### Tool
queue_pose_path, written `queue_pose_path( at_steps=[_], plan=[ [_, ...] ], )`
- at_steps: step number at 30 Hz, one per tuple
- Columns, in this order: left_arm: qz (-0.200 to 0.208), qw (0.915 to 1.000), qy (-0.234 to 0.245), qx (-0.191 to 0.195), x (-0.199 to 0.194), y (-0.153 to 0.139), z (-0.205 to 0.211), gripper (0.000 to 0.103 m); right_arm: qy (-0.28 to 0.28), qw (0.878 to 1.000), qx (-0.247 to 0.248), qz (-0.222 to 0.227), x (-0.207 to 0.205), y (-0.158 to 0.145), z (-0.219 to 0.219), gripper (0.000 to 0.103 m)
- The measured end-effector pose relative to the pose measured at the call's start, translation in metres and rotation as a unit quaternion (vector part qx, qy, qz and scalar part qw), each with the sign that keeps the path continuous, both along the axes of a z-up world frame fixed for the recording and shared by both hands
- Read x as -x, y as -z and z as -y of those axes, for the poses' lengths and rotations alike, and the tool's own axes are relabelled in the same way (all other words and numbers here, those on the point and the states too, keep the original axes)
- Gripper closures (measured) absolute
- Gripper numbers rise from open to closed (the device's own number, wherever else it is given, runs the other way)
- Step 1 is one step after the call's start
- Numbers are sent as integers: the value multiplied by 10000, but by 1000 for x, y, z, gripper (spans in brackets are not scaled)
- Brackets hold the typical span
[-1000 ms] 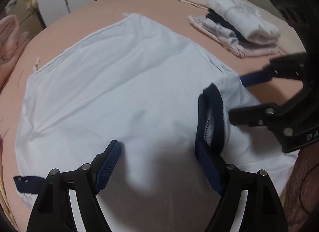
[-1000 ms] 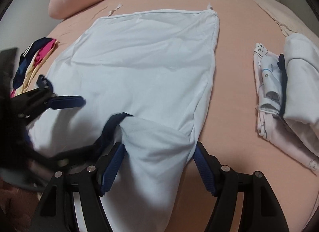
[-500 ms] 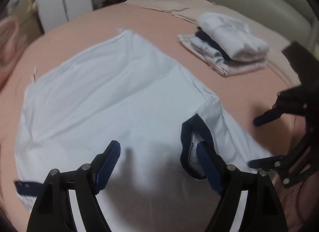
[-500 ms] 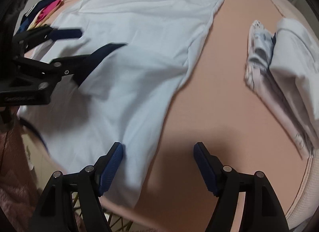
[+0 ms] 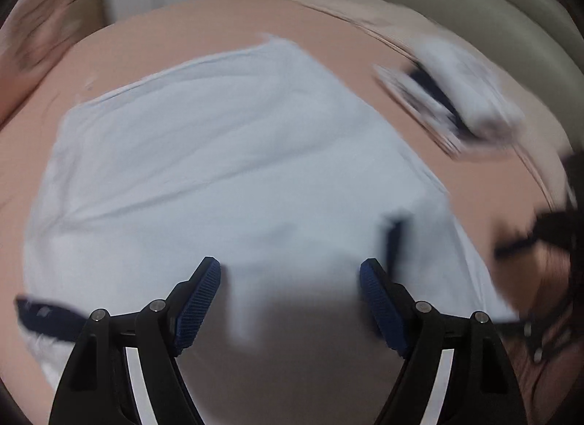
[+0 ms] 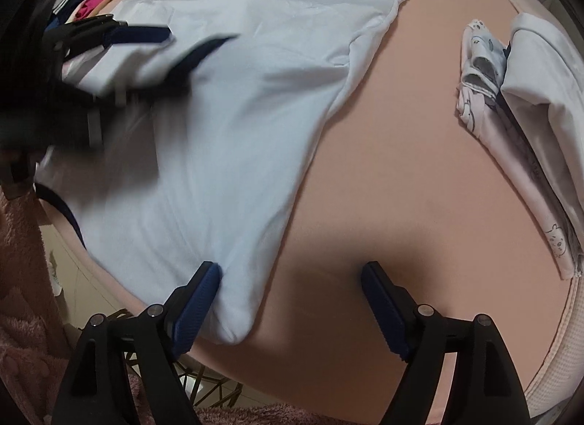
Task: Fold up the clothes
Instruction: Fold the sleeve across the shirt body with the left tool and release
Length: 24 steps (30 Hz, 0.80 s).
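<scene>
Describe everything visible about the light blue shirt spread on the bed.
The light blue shirt is a thin, soft-looking knit with navy trim at the collar and sleeve cuff. It lies spread nearly flat on the pink sheet, lightly creased, one sleeve reaching the bed's near edge. Both sets of jaws stand open: the right gripper has one finger against that sleeve, and the left gripper hangs over the shirt's body.
</scene>
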<state>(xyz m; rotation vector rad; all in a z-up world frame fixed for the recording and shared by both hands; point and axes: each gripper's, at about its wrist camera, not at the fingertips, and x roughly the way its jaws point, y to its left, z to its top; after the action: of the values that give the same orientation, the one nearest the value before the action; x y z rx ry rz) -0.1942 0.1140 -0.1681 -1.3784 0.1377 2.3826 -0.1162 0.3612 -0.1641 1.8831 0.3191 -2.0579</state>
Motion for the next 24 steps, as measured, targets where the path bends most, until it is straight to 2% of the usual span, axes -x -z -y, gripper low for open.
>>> queue_pose_path(
  at_steps=[1,3,7,9,11,12,15,16,17,19,21,22,23,24],
  plan=[
    [-54,9999,-119,12,0,-3,5,26,-9,10000,6,42,1,-2,0,21],
    [-108,9994,293,-139,-12,-10,4,26,6,9999,109,60,8,-11,0,21],
    [-146,9932,1144,-162,-38,-13,-9,26,68,9942,725,-790,34,-48,9,21],
    [-131,9900,1388,-235,-45,-11,-13,26,-79,9955,534,-775,42,-41,20,21],
    [-148,9893,1398,-381,-44,-9,-16,28,-228,9977,198,-599,49,-22,28,21],
    [-166,9897,1359,-419,-42,-6,-17,35,-226,9983,132,-529,50,-15,28,21],
    [32,9943,972,428,-31,13,-21,39,-89,9985,173,-504,42,-7,19,21],
    [77,9947,907,468,-31,12,-16,39,-76,9987,155,-489,38,-8,15,21],
    [66,9961,844,241,-33,3,-8,39,-78,9987,154,-472,33,-9,11,21],
    [-103,9969,764,-165,-38,-12,-1,39,23,9975,527,-475,26,-20,-1,21],
    [-306,9936,895,-613,-41,-24,-8,38,324,9931,920,-647,29,-33,-11,21],
    [-325,9932,962,-567,-41,-22,-17,38,473,9902,1033,-814,33,-39,-13,21],
    [-220,9946,991,-206,-38,-11,-27,38,586,9873,1115,-971,38,-42,-13,21],
    [49,9952,957,170,-38,1,-29,38,655,9871,1078,-983,43,-40,-11,21]
  ],
)
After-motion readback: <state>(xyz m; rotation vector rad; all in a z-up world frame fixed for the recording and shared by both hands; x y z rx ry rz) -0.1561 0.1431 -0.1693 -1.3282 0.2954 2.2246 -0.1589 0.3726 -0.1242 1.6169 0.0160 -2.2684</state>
